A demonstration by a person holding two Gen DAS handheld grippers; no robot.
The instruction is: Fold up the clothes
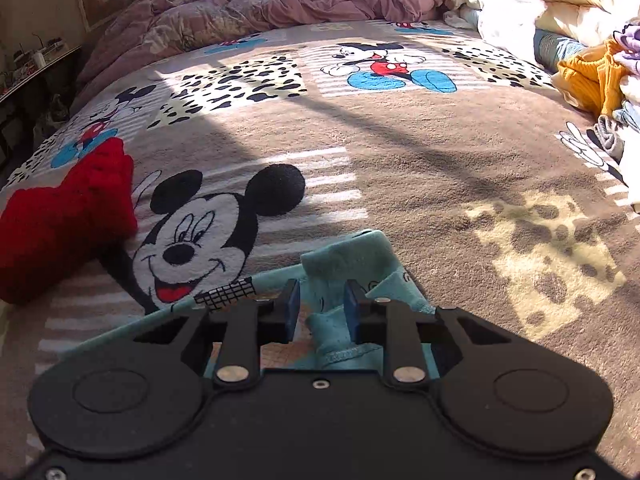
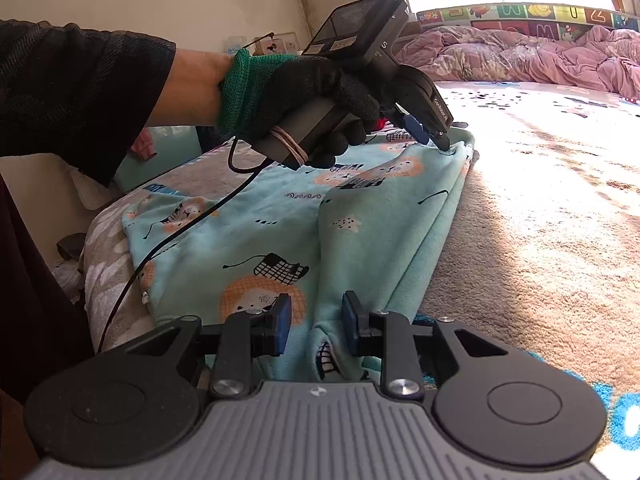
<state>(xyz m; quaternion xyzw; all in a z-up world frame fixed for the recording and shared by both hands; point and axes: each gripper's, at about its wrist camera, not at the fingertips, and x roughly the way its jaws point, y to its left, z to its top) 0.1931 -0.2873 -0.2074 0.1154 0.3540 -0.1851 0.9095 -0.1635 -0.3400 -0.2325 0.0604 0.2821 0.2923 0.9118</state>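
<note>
A teal fleece garment printed with orange faces and black grids lies flat on the bed near its edge, one side folded over lengthwise. My left gripper stands open over the garment's far corner, a raised fold of teal cloth between its blue pads without being pinched. In the right wrist view a gloved hand holds that left gripper, tips down on the far corner. My right gripper is open at the near end, with a ridge of the folded cloth between its fingers.
A Mickey Mouse blanket covers the bed. A folded red knit lies at the left. A pile of clothes with an orange piece sits at the right. A pink quilt is bunched at the far end below a window.
</note>
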